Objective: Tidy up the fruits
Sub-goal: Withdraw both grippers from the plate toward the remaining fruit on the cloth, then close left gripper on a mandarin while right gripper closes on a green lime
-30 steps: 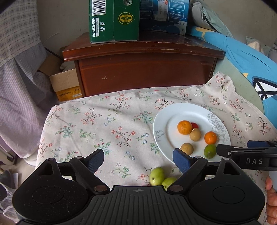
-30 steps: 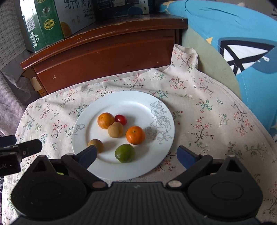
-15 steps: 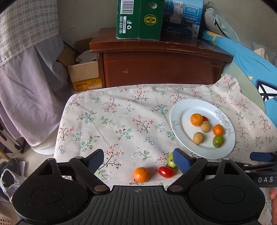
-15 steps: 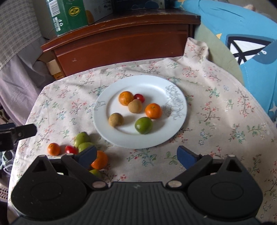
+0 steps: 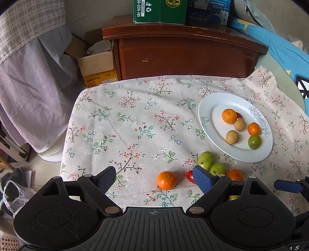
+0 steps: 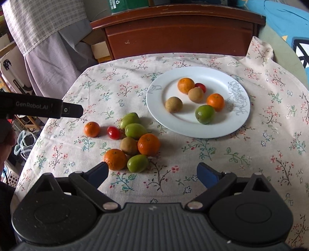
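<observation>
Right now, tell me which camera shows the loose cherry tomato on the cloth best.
Right wrist view: the cherry tomato lies fully exposed beside the green fruits. In the left wrist view the tomato is half hidden behind a gripper finger.

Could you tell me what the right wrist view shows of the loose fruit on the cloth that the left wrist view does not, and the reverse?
Only the right wrist view shows the whole loose pile: a brown fruit, a front orange and a front green fruit, all hidden behind the left gripper's body in the other view. Only the left wrist view shows the open cardboard box on the floor and the green carton's front. Both show the white plate holding six fruits, the small orange alone on the cloth, and open, empty jaws.
</observation>
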A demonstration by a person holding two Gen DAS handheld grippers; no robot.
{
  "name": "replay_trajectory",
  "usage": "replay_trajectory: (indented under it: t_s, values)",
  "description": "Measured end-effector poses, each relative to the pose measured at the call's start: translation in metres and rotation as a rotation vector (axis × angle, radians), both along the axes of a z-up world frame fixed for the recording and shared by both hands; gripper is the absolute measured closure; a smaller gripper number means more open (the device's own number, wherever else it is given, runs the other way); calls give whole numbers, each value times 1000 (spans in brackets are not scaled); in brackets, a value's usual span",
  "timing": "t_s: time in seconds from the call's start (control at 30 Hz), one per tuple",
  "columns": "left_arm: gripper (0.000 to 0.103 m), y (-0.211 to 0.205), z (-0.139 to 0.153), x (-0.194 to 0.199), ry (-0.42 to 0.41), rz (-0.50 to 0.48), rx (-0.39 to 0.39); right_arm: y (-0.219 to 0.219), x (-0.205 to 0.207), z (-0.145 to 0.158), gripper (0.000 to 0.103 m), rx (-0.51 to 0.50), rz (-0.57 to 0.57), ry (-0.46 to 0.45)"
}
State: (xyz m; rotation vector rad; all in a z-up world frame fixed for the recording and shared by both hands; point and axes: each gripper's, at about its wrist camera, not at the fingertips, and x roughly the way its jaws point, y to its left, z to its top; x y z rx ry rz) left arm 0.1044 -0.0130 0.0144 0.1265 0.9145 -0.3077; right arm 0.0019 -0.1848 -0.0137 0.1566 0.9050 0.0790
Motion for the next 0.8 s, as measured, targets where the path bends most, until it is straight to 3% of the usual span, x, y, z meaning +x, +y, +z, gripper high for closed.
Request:
replay_trajectory:
  t_s: [0.1, 0.2, 0.47, 0.63, 0.8]
  values:
    - [15, 0, -4, 1, 13, -1, -10, 1, -1, -6, 10, -7, 21, -1]
    - [15, -2, -9, 2, 25, -9, -6, 2, 0, -13, 22, 0, 35, 12]
    - [18, -9, -25, 0, 44, -38, 4, 11, 2, -21, 31, -20, 91, -41]
    - [28, -14, -31, -2, 34, -65, 16, 16, 5, -25, 44, -55, 116, -56]
    - [42, -17, -39, 0, 54, -78, 10, 18, 7, -26, 49, -49, 125, -68]
